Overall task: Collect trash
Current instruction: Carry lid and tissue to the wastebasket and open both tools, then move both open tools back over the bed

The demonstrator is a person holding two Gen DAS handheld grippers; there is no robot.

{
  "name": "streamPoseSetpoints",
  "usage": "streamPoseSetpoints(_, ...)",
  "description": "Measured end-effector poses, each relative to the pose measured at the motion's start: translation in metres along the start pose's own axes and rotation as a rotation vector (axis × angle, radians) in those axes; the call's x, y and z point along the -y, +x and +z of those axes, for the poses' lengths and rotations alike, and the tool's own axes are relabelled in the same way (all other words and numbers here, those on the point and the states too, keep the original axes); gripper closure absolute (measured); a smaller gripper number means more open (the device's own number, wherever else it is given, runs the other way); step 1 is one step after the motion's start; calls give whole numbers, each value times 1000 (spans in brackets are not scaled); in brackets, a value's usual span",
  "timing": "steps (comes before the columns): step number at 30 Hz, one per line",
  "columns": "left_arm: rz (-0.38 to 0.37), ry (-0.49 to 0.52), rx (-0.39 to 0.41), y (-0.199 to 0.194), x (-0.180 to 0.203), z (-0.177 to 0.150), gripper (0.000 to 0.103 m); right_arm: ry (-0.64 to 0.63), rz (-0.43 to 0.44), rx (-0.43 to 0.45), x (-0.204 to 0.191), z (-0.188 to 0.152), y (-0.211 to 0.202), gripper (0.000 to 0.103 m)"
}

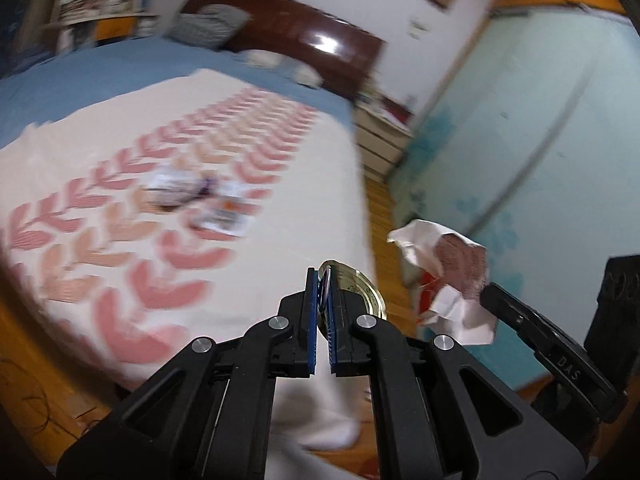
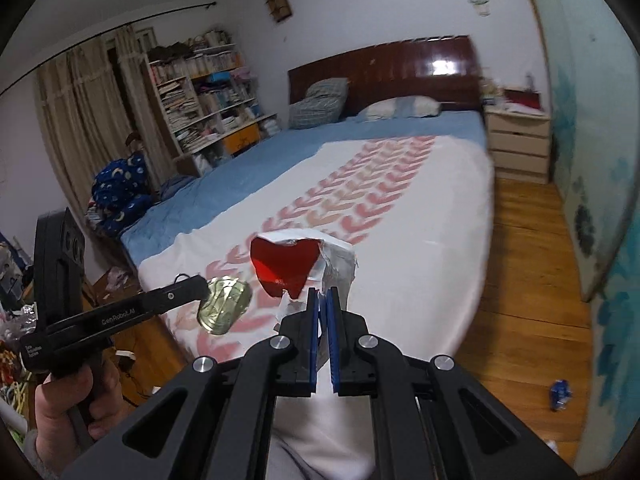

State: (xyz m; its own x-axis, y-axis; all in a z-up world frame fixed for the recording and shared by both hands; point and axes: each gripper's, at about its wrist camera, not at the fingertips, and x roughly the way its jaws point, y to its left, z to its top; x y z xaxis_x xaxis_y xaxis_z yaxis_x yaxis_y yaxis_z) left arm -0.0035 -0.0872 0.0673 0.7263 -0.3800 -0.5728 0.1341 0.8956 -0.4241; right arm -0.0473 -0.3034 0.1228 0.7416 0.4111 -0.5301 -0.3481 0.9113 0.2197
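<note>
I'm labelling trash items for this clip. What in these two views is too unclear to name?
- Left wrist view: the litter pile on the bed is motion-blurred; items cannot be told apart.
- Right wrist view: the blue scrap on the floor is too small to identify.
- Right wrist view: the clutter at the left edge is cut off.

In the left wrist view, motion blur smears the small pale scraps of litter (image 1: 200, 204) at centre left beyond telling. The round gold metal can lid (image 1: 360, 292) is half hidden behind the closed jaws.
</note>
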Motion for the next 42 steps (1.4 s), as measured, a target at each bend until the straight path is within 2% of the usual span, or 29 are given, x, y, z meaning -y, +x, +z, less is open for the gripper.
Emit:
streamPoseSetpoints(5, -138, 130, -70, 19, 97, -26, 99, 37, -162, 1, 74, -22, -93, 97)
streamPoseSetpoints(8, -225, 207, -146, 37, 159, -53, 99, 72, -299, 0, 128, -49, -151, 97)
streamPoseSetpoints(11, -302, 249, -236, 60, 208, -83, 99, 173, -450, -52, 191, -102, -192, 97)
streamPoseSetpoints(13, -346, 294, -308, 77, 245, -113, 99, 302, -496, -122, 234, -150, -218, 97)
streamPoseSetpoints(15, -377, 360, -406, 100, 284, -156, 99, 436, -533, -202, 273, -206, -241, 97)
streamPoseSetpoints(17, -382, 416, -515, 123, 312, -197, 99, 530, -581, -268, 299, -259, -262, 96)
streamPoseSetpoints(19, -363, 479, -651, 148, 333, -250, 99, 587, -593, -312, 313, -295, -272, 96)
streamPoseSetpoints(23, -309, 606, -864, 179, 349, -333, 99, 649, -616, -392, 329, -360, -282, 96)
streamPoseSetpoints(24, -293, 631, -885, 183, 351, -342, 99, 680, -617, -396, 334, -377, -283, 96)
streamPoseSetpoints(26, -252, 684, -890, 185, 356, -352, 99, 733, -616, -403, 340, -399, -281, 96)
streamPoseSetpoints(28, -242, 730, -878, 184, 362, -358, 99, 772, -626, -412, 345, -417, -281, 94)
streamPoseSetpoints(30, -233, 733, -885, 191, 364, -364, 99, 787, -654, -415, 346, -427, -283, 92)
streamPoseSetpoints(31, -224, 729, -892, 192, 363, -366, 96, 794, -672, -405, 338, -425, -278, 79)
streamPoseSetpoints(32, -198, 724, -893, 196, 362, -367, 90, 806, -686, -385, 330, -422, -273, 60)
streamPoseSetpoints(33, -178, 716, -891, 196, 361, -368, 66, 813, -695, -361, 327, -422, -274, 53)
streamPoseSetpoints(34, -170, 703, -881, 197, 360, -365, 37, 802, -701, -353, 323, -418, -271, 51)
streamPoseSetpoints(35, -173, 700, -865, 198, 362, -365, 33, 784, -699, -358, 322, -416, -269, 51)
streamPoseSetpoints(38, -183, 710, -832, 190, 368, -359, 33, 763, -698, -360, 322, -410, -263, 52)
streamPoseSetpoints(42, -193, 673, -796, 184, 359, -346, 33, 745, -681, -351, 320, -397, -253, 52)
